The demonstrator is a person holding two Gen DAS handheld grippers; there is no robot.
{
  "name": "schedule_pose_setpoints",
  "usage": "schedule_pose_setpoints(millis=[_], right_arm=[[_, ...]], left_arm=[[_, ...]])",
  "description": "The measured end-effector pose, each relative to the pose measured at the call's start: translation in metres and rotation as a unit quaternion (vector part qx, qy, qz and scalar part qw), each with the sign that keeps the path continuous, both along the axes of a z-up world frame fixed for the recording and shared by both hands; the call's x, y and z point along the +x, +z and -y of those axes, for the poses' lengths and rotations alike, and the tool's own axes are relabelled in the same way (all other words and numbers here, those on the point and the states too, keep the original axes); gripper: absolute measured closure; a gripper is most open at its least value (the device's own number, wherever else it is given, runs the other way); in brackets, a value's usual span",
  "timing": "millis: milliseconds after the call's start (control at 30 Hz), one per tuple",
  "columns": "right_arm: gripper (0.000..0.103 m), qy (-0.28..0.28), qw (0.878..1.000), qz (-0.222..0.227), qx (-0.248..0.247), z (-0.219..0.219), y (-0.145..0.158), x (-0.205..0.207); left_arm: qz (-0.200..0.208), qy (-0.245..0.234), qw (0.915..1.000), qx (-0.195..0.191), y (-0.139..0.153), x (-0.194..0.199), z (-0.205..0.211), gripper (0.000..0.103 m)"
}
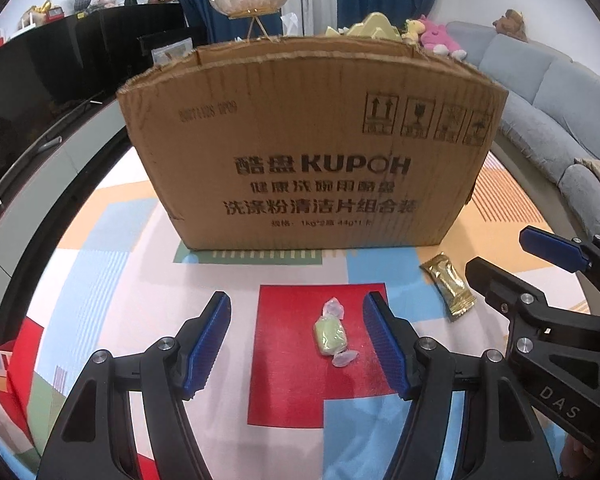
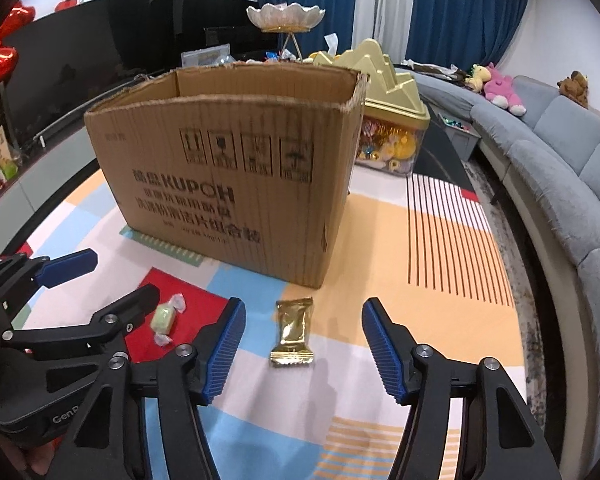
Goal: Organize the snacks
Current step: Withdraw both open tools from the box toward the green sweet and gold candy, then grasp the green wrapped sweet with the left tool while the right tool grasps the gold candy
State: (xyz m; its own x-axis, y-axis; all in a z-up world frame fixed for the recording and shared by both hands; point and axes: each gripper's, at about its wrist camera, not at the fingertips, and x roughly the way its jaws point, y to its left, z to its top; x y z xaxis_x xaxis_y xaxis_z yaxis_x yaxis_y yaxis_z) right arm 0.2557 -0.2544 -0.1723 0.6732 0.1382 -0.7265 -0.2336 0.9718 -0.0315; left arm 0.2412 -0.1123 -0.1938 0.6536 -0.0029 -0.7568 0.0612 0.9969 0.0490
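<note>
A green candy in a clear twist wrapper (image 1: 332,335) lies on a red patch of the patterned mat, between the open fingers of my left gripper (image 1: 298,344). It also shows in the right wrist view (image 2: 165,317). A gold foil snack packet (image 2: 293,333) lies on the mat between the open fingers of my right gripper (image 2: 303,350); it also shows in the left wrist view (image 1: 449,286). An open brown cardboard box (image 1: 312,144) marked KUPOH stands upright just behind both snacks, also in the right wrist view (image 2: 236,168). Both grippers are empty.
A gold-lidded clear container of sweets (image 2: 392,132) stands behind the box on the right. A white flower-shaped dish on a stand (image 2: 286,18) is further back. A grey sofa (image 2: 560,148) curves along the right. A black piano (image 2: 100,52) is at the back left.
</note>
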Motion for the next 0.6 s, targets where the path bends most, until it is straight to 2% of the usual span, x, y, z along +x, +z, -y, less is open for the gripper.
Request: schedule_pose_setpoints(millis=[167, 333, 600], right_arm=[[0.046, 0.000, 1.000, -0.017, 0.005, 0.000, -0.013, 0.005], [0.050, 0.011, 1.000, -0.012, -0.014, -0.009, -0.020, 0.005], [0.053, 0.011, 1.000, -0.027, -0.005, -0.007, -0.032, 0.012]], left_arm=[[-0.019, 0.000, 0.9998, 0.002, -0.015, 0.004, 0.002, 0.039], [-0.032, 0.000, 0.9995, 0.004, -0.027, 0.005, 0.004, 0.046], [-0.036, -0.003, 0.9993, 0.007, -0.037, 0.004, 0.006, 0.053]])
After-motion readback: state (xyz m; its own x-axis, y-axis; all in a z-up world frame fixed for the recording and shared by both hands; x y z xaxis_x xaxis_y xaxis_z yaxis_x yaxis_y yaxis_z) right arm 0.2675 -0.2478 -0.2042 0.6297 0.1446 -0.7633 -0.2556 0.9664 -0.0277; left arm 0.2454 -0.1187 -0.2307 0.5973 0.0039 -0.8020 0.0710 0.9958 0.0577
